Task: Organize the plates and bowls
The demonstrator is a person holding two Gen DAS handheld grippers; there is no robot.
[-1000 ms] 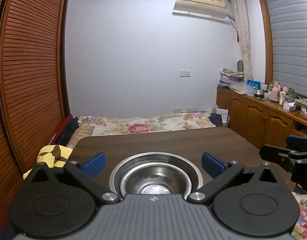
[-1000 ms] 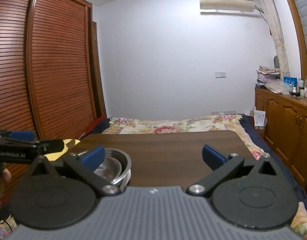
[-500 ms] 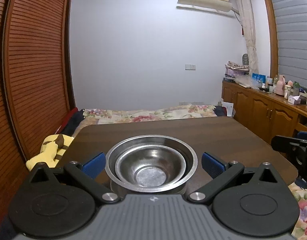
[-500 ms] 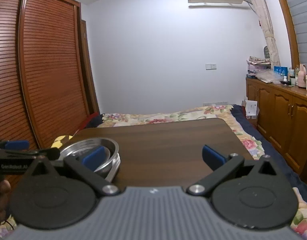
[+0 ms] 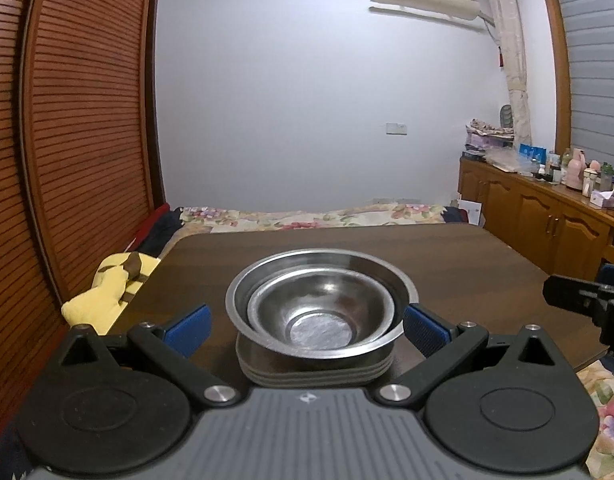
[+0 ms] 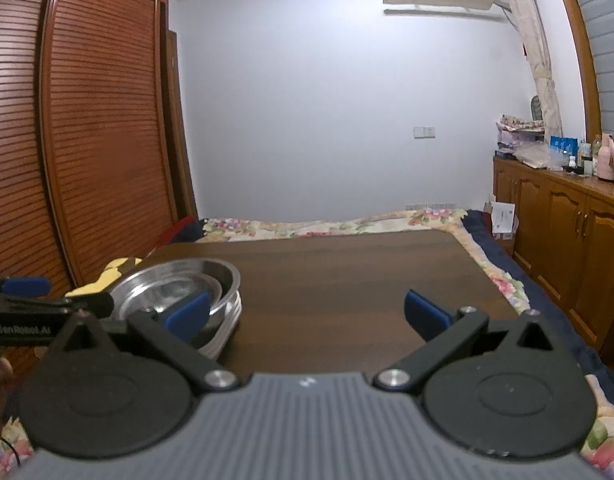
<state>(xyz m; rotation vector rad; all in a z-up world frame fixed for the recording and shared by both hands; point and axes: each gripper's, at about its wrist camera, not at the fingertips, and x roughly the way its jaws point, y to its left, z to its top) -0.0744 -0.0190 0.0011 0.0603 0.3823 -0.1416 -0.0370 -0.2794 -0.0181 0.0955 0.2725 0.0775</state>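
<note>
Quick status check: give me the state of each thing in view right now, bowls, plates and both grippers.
Small bowl: upright, nested inside the large bowl.
Large bowl: upright, sitting on the plates.
Plates: stacked flat on the table.
Left gripper: open, fingers either side of the stack, not touching it.
Right gripper: open, holding nothing, over bare table right of the stack.

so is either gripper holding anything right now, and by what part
Nothing is held. The left gripper is open, its fingers flanking the stacked bowls without touching. The right gripper is open over the bare table.
</note>
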